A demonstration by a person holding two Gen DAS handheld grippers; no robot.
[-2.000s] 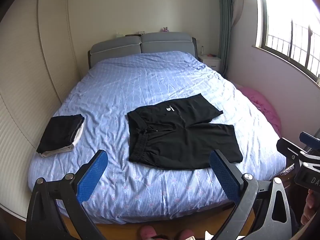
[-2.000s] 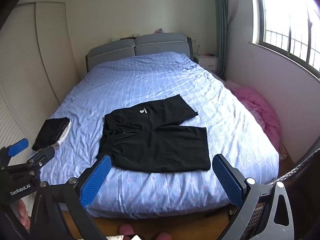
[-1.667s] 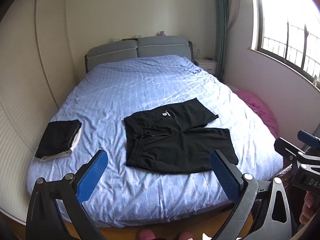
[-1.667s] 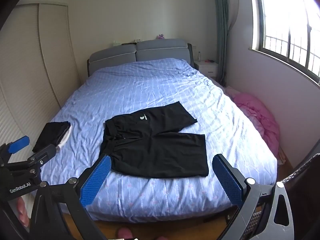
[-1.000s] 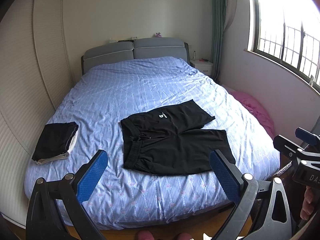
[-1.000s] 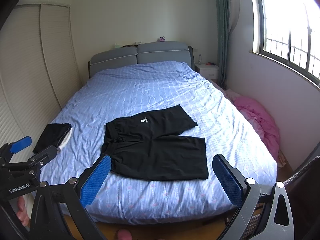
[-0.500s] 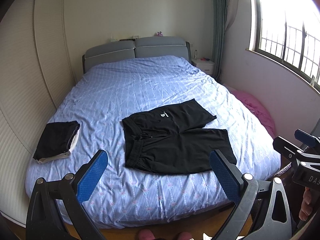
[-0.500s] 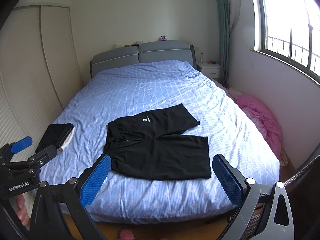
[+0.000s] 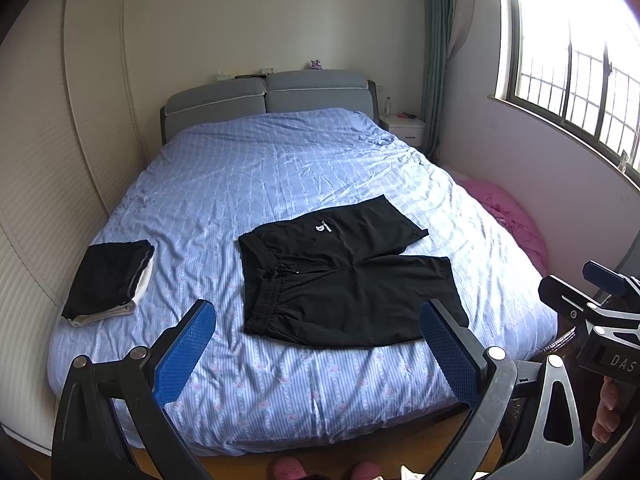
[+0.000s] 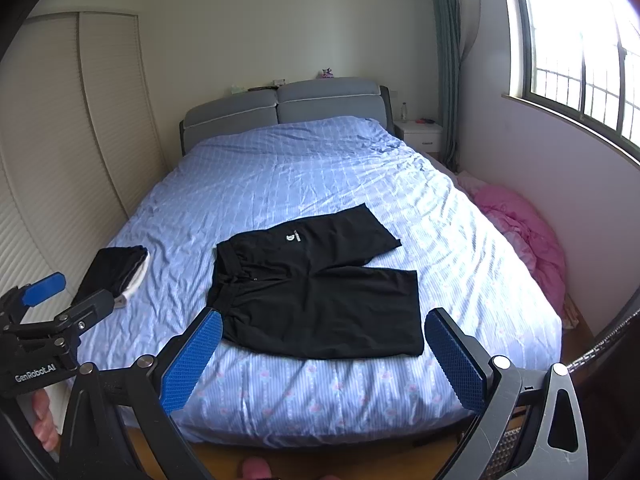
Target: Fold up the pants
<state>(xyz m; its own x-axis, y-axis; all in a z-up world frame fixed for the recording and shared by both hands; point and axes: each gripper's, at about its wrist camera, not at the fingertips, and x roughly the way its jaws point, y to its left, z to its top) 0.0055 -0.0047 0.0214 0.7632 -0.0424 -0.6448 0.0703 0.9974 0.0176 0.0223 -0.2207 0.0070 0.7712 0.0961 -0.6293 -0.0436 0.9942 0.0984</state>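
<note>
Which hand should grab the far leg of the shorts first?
Probably right. The far leg's end points toward the window side, where the right gripper is. The left gripper sits nearer the waistband. Both are open, off the bed.

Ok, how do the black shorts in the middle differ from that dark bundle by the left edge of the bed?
The black shorts lie spread flat, legs apart, unfolded; the dark bundle is already folded into a compact stack. The shorts are all black with a small white logo; the bundle shows a white layer underneath. The shorts cover far more area. Both rest on the blue bedspread.

Black pants (image 10: pixel 316 292) lie flat on the bed (image 10: pixel 280 184) beyond wide-spread right tongs (image 10: pixel 322 354).
</note>
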